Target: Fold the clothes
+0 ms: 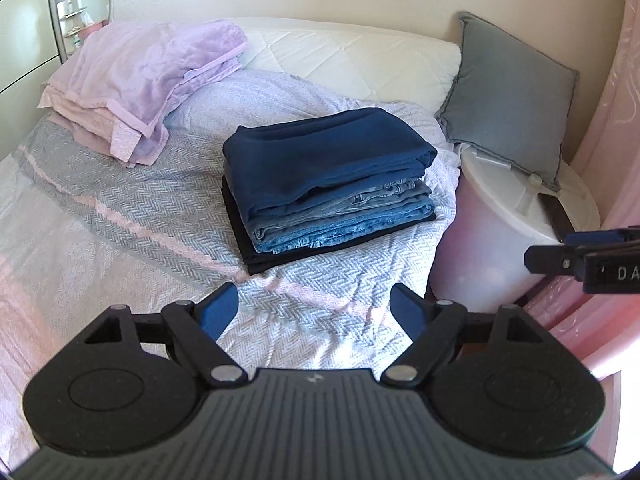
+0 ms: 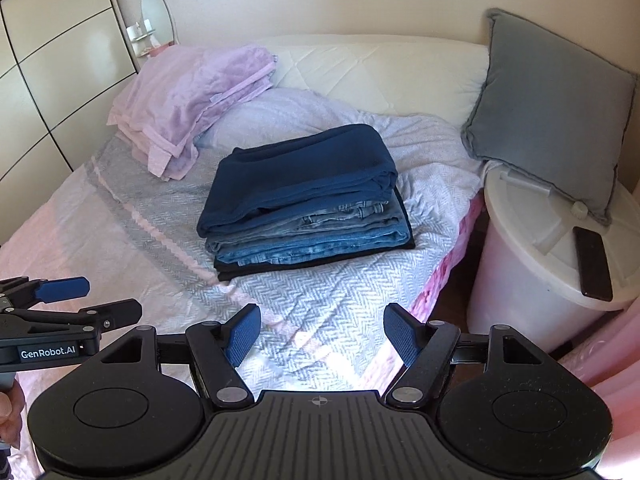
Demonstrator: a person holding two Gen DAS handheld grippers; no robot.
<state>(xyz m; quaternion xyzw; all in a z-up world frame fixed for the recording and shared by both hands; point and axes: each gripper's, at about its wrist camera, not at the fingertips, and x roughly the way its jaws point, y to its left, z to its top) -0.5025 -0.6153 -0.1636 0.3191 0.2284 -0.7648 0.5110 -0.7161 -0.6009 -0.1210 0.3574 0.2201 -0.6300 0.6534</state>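
Note:
A stack of folded clothes [image 1: 332,184] sits on the bed: a dark blue garment [image 1: 328,148] on top, folded jeans [image 1: 344,220] under it, a black garment [image 1: 256,256] at the bottom. The stack also shows in the right wrist view [image 2: 304,200]. My left gripper [image 1: 314,308] is open and empty, held above the bedspread in front of the stack. My right gripper [image 2: 322,332] is open and empty, also in front of the stack. Each gripper shows at the edge of the other's view, the right one [image 1: 560,252] and the left one [image 2: 100,300].
The bed has a herringbone bedspread [image 1: 140,208]. Folded lilac linens [image 1: 140,80] lie at the back left, a white pillow [image 1: 352,56] at the head. A white lidded bin [image 2: 532,256] stands right of the bed with a grey cushion [image 2: 552,112] and a dark flat object [image 2: 594,268] on it.

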